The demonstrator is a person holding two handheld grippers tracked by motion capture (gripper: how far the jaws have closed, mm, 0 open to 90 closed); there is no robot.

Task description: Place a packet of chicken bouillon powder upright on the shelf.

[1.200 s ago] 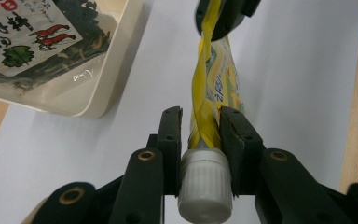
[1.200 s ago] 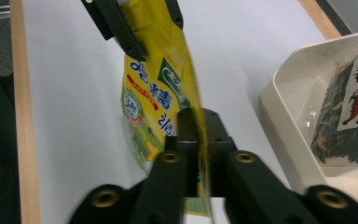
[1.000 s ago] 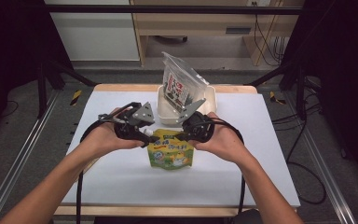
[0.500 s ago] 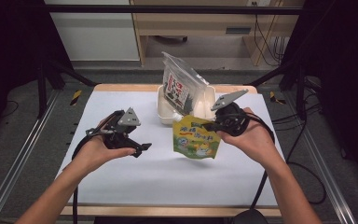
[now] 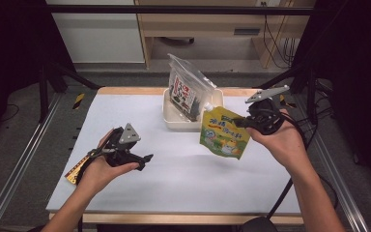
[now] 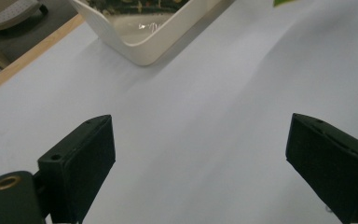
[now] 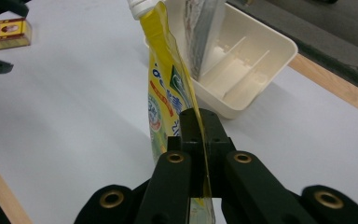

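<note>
A yellow-green spouted pouch [image 5: 223,133] hangs in the air just right of the white tray [image 5: 173,123], its white cap [image 7: 141,6] pointing away in the right gripper view. My right gripper [image 5: 242,123] is shut on the pouch's [image 7: 167,95] edge, and the right gripper's [image 7: 200,127] jaws are pressed flat on it. A clear packet with a dark printed label [image 5: 187,90] stands upright in the tray. My left gripper [image 5: 143,160] rests low over the table at the near left, open, with nothing between the left gripper's [image 6: 200,135] wide-apart jaws.
The tray [image 7: 256,51] has dividers inside and sits at the table's far middle; its near corner [image 6: 142,44] lies ahead of the left jaws. A yellow box-like strip [image 5: 76,168] lies at the table's left edge, also as the yellow box [image 7: 3,32]. Wooden table edges frame the white mat.
Both grippers were at the pouch lying flat on the table. The right one has lifted it upright and carried it right; the left one has let go and drawn back to the near left.
</note>
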